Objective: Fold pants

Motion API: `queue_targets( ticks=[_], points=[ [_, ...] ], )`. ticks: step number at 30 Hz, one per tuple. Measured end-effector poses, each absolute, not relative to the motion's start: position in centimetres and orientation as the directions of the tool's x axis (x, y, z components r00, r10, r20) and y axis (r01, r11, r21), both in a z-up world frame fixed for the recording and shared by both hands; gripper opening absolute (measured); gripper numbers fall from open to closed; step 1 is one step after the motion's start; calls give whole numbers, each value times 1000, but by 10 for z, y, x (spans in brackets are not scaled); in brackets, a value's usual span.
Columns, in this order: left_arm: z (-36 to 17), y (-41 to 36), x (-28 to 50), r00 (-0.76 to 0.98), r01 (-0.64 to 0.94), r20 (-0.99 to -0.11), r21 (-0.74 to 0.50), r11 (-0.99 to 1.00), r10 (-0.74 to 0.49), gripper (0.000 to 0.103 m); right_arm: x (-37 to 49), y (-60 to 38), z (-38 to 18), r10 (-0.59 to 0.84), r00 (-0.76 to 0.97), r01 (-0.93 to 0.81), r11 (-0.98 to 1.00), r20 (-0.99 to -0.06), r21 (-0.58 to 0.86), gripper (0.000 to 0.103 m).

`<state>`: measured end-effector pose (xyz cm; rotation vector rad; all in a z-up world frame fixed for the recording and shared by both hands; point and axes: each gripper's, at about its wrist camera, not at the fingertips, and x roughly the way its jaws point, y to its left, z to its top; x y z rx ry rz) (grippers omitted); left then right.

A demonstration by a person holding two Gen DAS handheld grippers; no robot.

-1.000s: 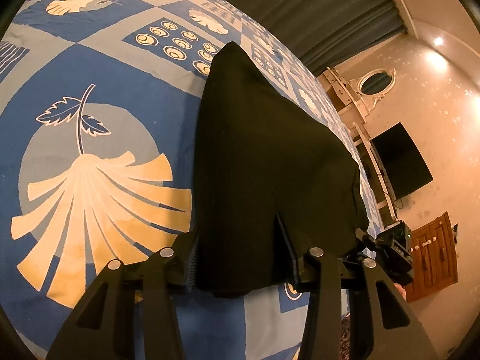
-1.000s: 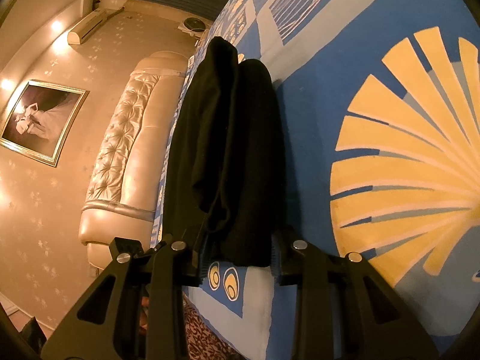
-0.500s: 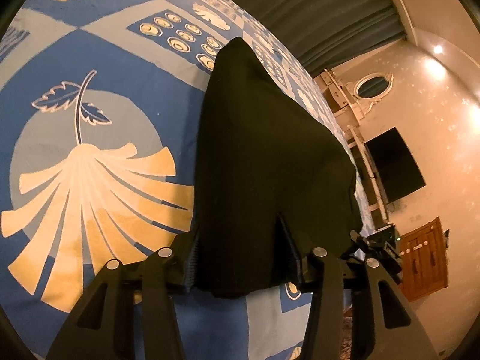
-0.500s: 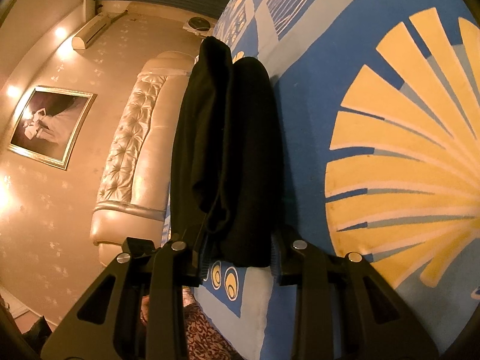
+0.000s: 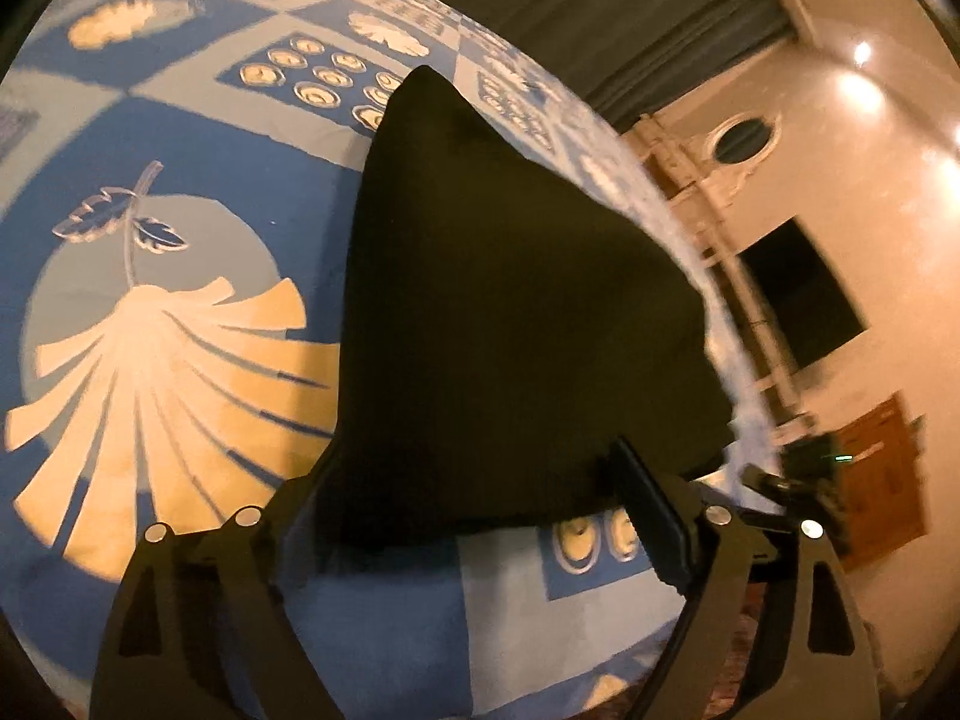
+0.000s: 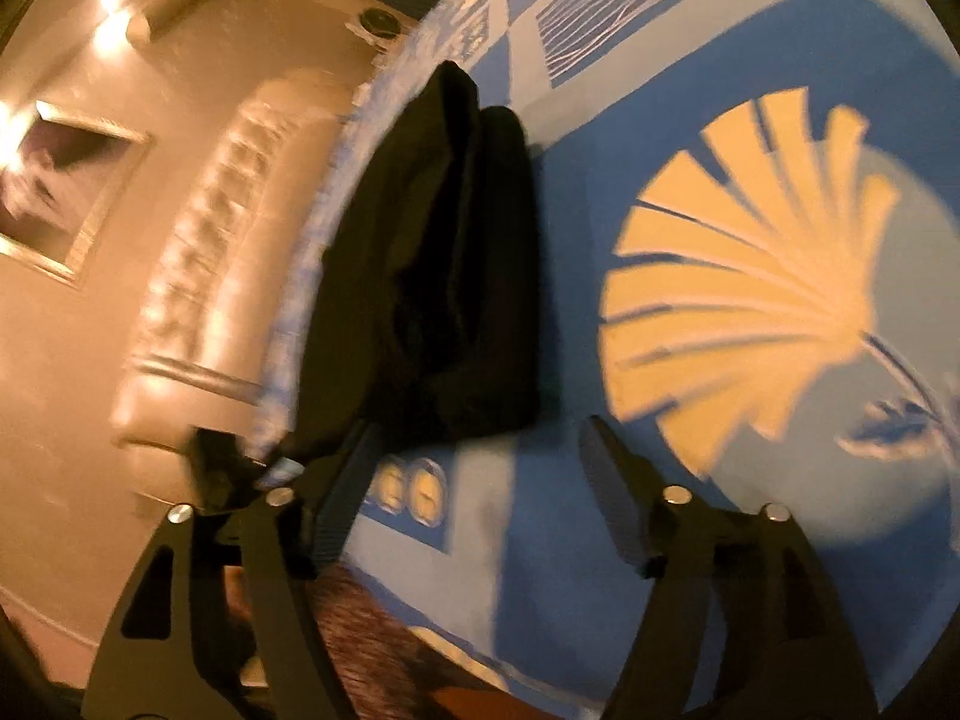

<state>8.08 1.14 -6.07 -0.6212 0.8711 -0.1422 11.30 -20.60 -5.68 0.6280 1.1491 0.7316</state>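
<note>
The black pants (image 5: 510,312) lie folded in a compact stack on the blue patterned bedspread (image 5: 198,192). My left gripper (image 5: 474,516) is open, its fingers spread to either side of the near edge of the pants. In the right wrist view the pants (image 6: 438,276) show as a narrow folded pile near the bed's edge. My right gripper (image 6: 474,468) is open just short of the near end of the pants, holding nothing.
A padded cream headboard (image 6: 198,276) and a framed picture (image 6: 54,180) are to the left in the right wrist view. A dark TV (image 5: 798,294), a wooden door (image 5: 882,480) and grey curtains (image 5: 600,12) lie past the bed. The other gripper (image 5: 810,480) shows at the bed's edge.
Both grippers were shut on the near edge of the pants; both have opened and let go. The pants now rest on the bed. The views are blurred by motion.
</note>
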Motion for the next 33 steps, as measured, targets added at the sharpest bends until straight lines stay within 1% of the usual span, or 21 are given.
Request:
queue_targets(
  ticks=[3,5,6,8,10,13,17,20,22,25,28,33],
  points=[
    [-53,-7,71,653,-179,-727,-419,890,-211,86,99,-200,-47,679,277,-201,733,-680,650,73],
    [-42,-16,64,670,-206,-734,-331,921,-115,86,90,-192,-38,599,317,-218,801,-735,558,74],
    [-38,-20,60,677,-221,-733,-289,932,-67,86,84,-185,-32,542,349,-238,841,-765,487,74],
    [-30,-28,50,683,-255,-729,-187,949,40,86,73,-174,-27,481,397,-270,875,-782,401,78],
    [-21,-38,39,689,-284,-712,-91,955,137,86,63,-163,-22,460,430,-301,884,-777,357,81],
    [-12,-48,28,696,-298,-686,-8,955,212,86,53,-153,-17,443,464,-333,890,-767,312,82],
    [-9,-58,15,716,-287,-662,9,958,221,86,41,-140,-12,401,500,-356,903,-768,240,85],
    [-8,-66,17,719,-265,-664,12,964,206,86,41,-137,-8,381,533,-360,910,-756,205,86],
    [-8,-70,20,715,-261,-664,36,965,219,86,42,-138,-7,373,551,-360,913,-746,191,87],
    [-8,-69,20,723,-272,-660,2,962,206,86,44,-138,-8,367,555,-362,915,-746,180,89],
    [-10,-62,21,714,-300,-676,-59,952,183,86,46,-139,-8,376,553,-359,913,-743,196,89],
    [-13,-63,24,697,-310,-691,-48,950,192,86,46,-137,-9,379,552,-365,911,-742,193,89]
  ],
)
